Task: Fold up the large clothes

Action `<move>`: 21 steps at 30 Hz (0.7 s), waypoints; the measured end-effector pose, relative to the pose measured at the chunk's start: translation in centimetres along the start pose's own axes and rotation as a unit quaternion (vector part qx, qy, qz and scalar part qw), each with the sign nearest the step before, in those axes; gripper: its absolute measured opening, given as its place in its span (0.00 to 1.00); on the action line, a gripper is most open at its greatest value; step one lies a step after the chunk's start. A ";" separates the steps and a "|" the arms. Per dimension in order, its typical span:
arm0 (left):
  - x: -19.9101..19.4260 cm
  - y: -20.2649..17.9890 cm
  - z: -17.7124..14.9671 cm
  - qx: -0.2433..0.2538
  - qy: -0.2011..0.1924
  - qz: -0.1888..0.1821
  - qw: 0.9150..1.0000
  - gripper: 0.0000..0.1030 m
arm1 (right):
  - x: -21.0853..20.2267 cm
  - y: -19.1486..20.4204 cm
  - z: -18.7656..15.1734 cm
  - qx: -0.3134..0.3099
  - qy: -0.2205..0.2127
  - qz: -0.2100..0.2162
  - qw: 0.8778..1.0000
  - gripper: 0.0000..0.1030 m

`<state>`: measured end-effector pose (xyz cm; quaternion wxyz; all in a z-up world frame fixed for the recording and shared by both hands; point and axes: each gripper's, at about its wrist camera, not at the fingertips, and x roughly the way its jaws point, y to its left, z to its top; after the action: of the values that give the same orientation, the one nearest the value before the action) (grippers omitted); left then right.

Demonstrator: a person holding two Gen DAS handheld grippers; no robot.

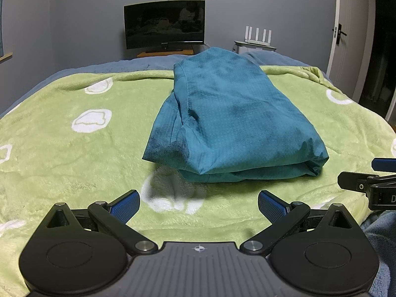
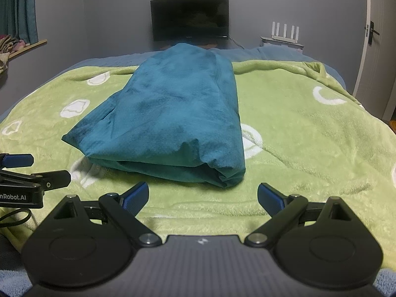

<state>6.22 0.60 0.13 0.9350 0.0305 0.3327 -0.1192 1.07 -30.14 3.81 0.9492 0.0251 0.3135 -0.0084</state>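
Teal garment (image 1: 232,116) folded mid-blanket (image 1: 74,163), long axis near to far. Left gripper (image 1: 199,205) and right gripper (image 2: 203,198) spread wide, empty, just short of near edge, about equally close.

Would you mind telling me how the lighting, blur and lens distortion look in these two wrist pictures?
Left wrist view: dim, even indoor light; the teal garment casts a soft shadow on the green blanket; the door frame bows from fisheye distortion. Right wrist view: the garment's near fold is dark inside, and the black monitor shows no glare. Both grippers' bodies look soft up close.
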 end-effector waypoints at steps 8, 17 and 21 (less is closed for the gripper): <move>0.0 0.0 0.0 0.001 0.000 0.000 1.000 1.00 | 0.0 0.2 0.0 -0.004 -0.002 -0.001 1.000 0.92; -0.1 -0.1 -0.1 0.004 0.000 0.000 1.000 1.00 | 0.1 0.3 0.0 -0.008 -0.002 -0.002 1.000 0.92; -0.1 -0.1 -0.1 0.005 0.001 0.000 1.000 1.00 | 0.1 0.3 -0.1 -0.009 -0.001 -0.002 1.000 0.92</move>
<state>6.08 0.54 0.12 0.9343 0.0350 0.3334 -0.1208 1.12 -29.85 3.72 0.9498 0.0163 0.3123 -0.0077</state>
